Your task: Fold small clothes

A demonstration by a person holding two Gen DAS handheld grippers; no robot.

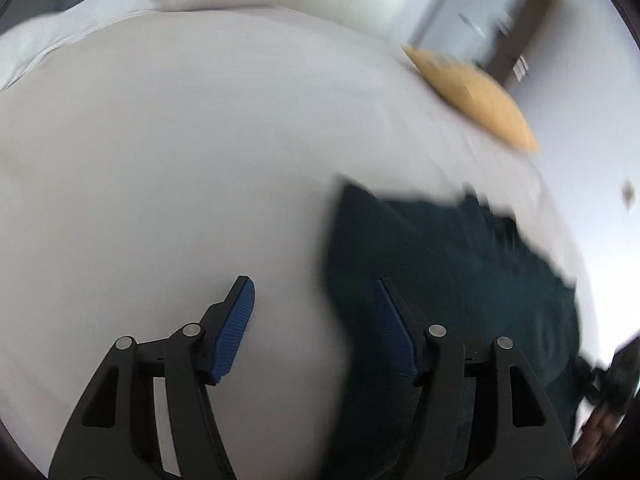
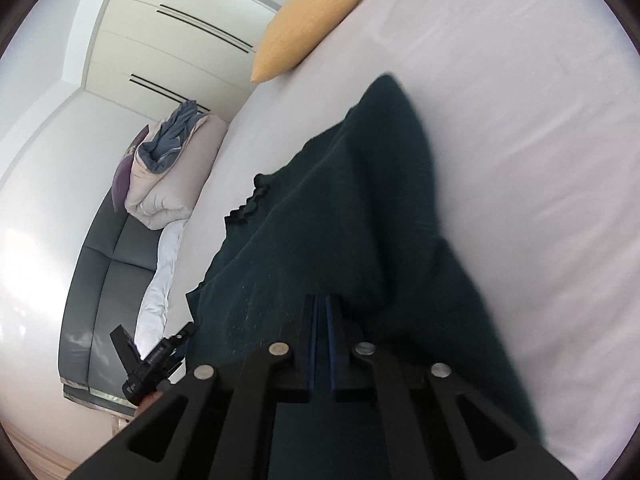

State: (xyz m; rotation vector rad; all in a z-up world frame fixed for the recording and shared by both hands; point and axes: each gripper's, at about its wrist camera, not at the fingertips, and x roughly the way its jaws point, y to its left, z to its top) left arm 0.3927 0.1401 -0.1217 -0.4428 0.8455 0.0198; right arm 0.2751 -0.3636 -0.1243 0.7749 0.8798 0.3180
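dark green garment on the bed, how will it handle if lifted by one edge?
Likely floppy: the dark green garment drapes in soft folds over the white bed sheet, so it should sag from a single grip. Probably light, being thin fabric. The knit-looking surface suggests it grips rather than slides, though the frilled edge may bunch.

A garment (image 2: 344, 216) lay spread on the bed (image 2: 520, 140), running from the near edge toward the far side. A cushion (image 2: 312, 20) sat on the bed's far edge, beyond the garment. A bundled duvet (image 2: 172, 172) lay at the bed's left end against the headboard (image 2: 108, 280). Cabinets (image 2: 168, 32) stood behind.
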